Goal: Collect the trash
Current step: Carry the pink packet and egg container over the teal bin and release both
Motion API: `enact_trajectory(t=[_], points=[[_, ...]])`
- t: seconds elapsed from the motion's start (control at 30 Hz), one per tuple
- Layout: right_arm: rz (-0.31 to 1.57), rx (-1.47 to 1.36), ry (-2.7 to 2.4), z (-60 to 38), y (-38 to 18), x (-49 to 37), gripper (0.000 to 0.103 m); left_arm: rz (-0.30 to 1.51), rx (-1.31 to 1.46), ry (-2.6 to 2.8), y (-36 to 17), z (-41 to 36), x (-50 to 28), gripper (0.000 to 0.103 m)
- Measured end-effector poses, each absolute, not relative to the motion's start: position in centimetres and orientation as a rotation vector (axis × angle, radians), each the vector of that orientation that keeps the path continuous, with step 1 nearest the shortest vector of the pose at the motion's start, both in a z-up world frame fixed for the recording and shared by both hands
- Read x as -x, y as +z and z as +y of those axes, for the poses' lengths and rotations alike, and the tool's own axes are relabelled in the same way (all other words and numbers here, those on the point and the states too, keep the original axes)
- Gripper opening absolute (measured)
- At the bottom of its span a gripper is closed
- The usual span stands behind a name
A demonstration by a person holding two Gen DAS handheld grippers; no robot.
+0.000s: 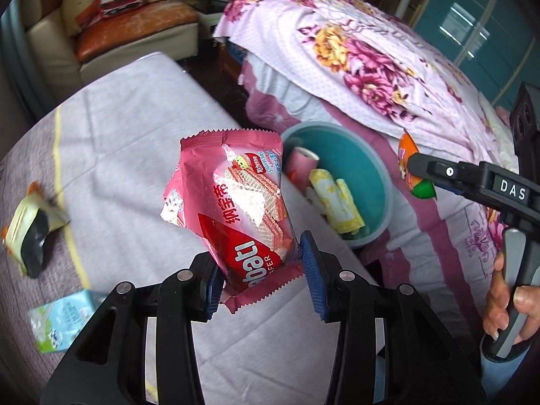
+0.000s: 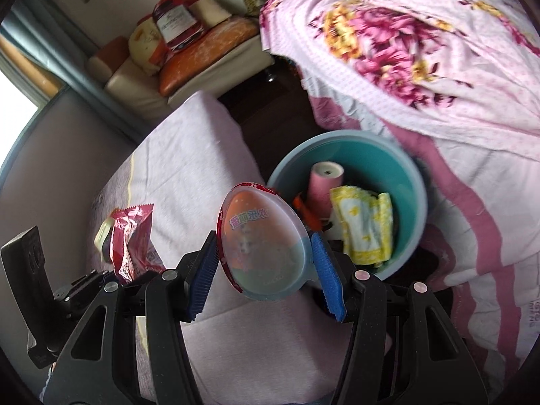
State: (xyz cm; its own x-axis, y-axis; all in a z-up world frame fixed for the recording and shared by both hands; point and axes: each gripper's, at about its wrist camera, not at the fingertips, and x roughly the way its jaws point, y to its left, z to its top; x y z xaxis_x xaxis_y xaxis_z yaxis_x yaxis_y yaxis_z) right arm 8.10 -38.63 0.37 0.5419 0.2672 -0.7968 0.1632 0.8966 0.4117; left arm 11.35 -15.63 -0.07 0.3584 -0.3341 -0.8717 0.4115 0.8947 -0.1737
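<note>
Left gripper (image 1: 261,270) fingers clamped on pink wafer wrapper (image 1: 233,202), over bed edge beside teal bin (image 1: 381,182). Right gripper (image 2: 265,270) fingers pinching egg-shaped pack (image 2: 263,246), just short of bin rim, open gap above bin.

A lavender-sheeted bed (image 1: 135,128) has a crumpled yellow-black wrapper (image 1: 30,233) at far left and a small milk carton (image 1: 60,320) nearer.

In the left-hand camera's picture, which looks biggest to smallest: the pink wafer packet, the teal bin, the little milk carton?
1. Pink wafer packet, though it is nearest the camera.
2. Teal bin, looking similar, so unsure.
3. Milk carton.
</note>
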Motion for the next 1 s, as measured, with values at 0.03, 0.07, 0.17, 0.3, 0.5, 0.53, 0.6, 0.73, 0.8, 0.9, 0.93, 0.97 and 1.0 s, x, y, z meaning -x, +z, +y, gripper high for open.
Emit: enact_trajectory(t=[0.03, 0.07, 0.17, 0.3, 0.5, 0.53, 0.6, 0.73, 0.8, 0.9, 0.93, 0.97, 1.0], points=[[1.003, -0.479, 0.054, -39.2, 0.4, -8.1, 0.053, 1.106, -0.088, -0.491, -0.2, -16.4, -11.5, 0.043], [1.0, -0.483, 0.048, -39.7, 0.4, -8.1, 0.053, 1.11, -0.096, -0.501, -0.3, -17.3, -11.7, 0.043], [0.995, -0.499, 0.018, -41.6, 0.3, -8.2, 0.053, 1.123, -0.115, -0.529, -0.8, -19.5, -12.2, 0.044], [1.0, -0.517, -0.006, -43.6, -0.4, -8.3, 0.053, 1.14, -0.132, -0.558, -1.5, -21.9, -13.1, 0.044], [1.018, -0.528, -0.031, -45.7, -1.5, -9.1, 0.053, 1.161, -0.138, -0.588, -2.6, -24.2, -14.2, 0.044], [1.019, -0.529, -0.036, -45.7, -1.5, -9.1, 0.053, 1.164, -0.14, -0.593, -2.8, -24.5, -14.3, 0.044], [1.023, -0.529, -0.043, -46.0, -1.7, -9.3, 0.053, 1.168, -0.146, -0.602, -3.2, -25.2, -14.6, 0.044], [1.034, -0.52, -0.057, -46.4, -2.0, -9.8, 0.053, 1.179, -0.152, -0.619, -3.9, -26.3, -15.3, 0.045], [1.039, -0.518, -0.062, -46.4, -2.1, -10.0, 0.053, 1.184, -0.152, -0.628, -4.3, -26.7, -15.6, 0.045], [1.046, -0.515, -0.071, -46.6, -2.2, -10.4, 0.053, 1.19, -0.147, -0.636, -4.7, -27.0, -16.0, 0.045], [1.048, -0.512, -0.076, -46.6, -2.2, -10.5, 0.053, 1.194, -0.142, -0.638, -4.9, -27.1, -16.2, 0.046], [1.051, -0.508, -0.08, -46.6, -2.3, -10.6, 0.053, 1.197, -0.138, -0.64, -5.0, -27.1, -16.3, 0.048], [1.052, -0.507, -0.083, -46.5, -2.3, -10.6, 0.053, 1.197, -0.133, -0.64, -5.1, -27.2, -16.4, 0.049]])
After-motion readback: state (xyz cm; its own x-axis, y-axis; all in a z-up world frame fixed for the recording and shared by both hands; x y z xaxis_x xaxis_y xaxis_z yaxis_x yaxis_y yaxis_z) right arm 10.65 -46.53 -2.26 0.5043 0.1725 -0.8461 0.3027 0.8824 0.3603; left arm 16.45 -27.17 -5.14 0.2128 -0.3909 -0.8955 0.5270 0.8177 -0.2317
